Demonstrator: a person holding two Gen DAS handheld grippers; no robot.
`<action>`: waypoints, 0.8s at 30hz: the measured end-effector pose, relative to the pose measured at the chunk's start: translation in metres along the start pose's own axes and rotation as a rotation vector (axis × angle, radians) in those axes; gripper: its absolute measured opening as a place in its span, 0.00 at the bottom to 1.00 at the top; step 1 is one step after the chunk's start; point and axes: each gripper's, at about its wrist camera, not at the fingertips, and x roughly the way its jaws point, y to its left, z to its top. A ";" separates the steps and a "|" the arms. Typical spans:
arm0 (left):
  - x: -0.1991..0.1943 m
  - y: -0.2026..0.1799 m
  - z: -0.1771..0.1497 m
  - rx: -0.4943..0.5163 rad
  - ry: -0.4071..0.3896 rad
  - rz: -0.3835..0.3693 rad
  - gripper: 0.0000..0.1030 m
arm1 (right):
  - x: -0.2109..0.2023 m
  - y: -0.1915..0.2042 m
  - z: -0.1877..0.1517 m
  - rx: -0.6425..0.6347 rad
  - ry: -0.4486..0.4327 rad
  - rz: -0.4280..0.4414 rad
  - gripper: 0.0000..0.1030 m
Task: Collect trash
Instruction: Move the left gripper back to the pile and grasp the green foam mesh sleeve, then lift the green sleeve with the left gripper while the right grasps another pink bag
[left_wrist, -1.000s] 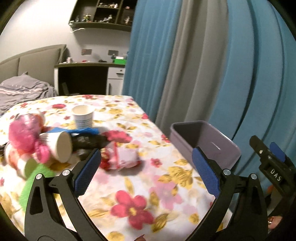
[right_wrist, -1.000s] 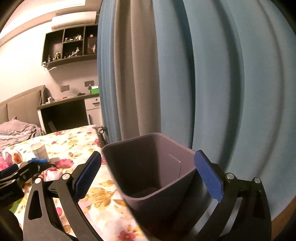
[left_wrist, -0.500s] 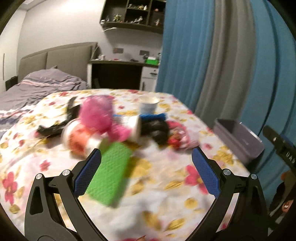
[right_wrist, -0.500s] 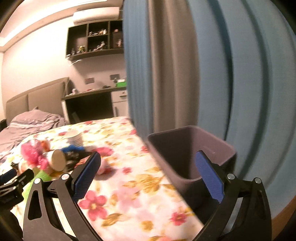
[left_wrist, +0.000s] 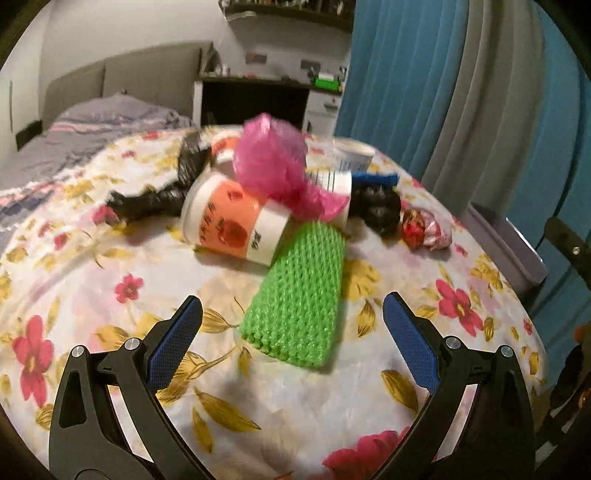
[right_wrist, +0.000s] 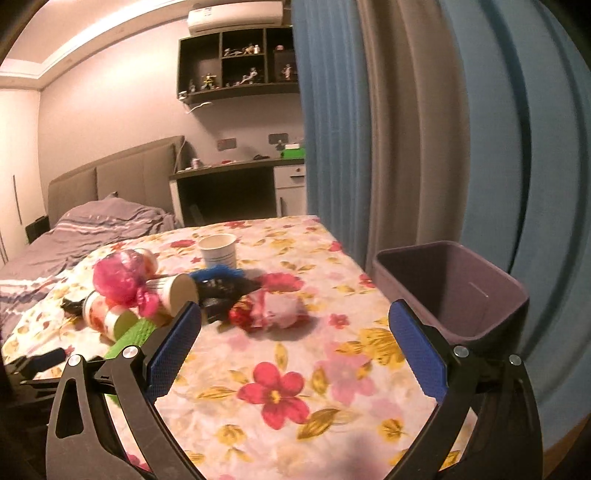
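Note:
A heap of trash lies on the floral tablecloth (left_wrist: 295, 398). A green foam net sleeve (left_wrist: 299, 291) is nearest, just ahead of my open left gripper (left_wrist: 291, 321). Behind it lie an orange-labelled cup (left_wrist: 232, 225) on its side, a crumpled pink bag (left_wrist: 273, 166), black plastic (left_wrist: 147, 203) and a red-and-white wrapper (left_wrist: 424, 229). My right gripper (right_wrist: 295, 325) is open over the cloth, empty. Ahead of it lie the wrapper (right_wrist: 269, 310), a tipped paper cup (right_wrist: 177, 295) and an upright paper cup (right_wrist: 218, 251). The purple bin (right_wrist: 454, 295) stands at the table's right edge.
Blue and grey curtains (right_wrist: 443, 147) hang close behind the bin. A bed with grey bedding (right_wrist: 74, 236) lies beyond the table on the left. A dark desk (right_wrist: 236, 184) and a wall shelf (right_wrist: 236, 74) stand at the back.
Both grippers have swung left, away from the bin toward the trash heap. The left one now faces the green sleeve at close range. Both stay open.

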 end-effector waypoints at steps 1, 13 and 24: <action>0.004 0.001 0.000 -0.003 0.018 -0.001 0.93 | 0.001 0.002 0.000 -0.005 0.003 0.002 0.95; 0.040 -0.001 0.003 0.027 0.168 -0.015 0.50 | 0.011 0.007 -0.003 -0.009 0.036 0.012 0.94; 0.013 -0.014 -0.003 0.047 0.113 -0.098 0.18 | 0.021 0.005 -0.008 -0.008 0.062 0.014 0.94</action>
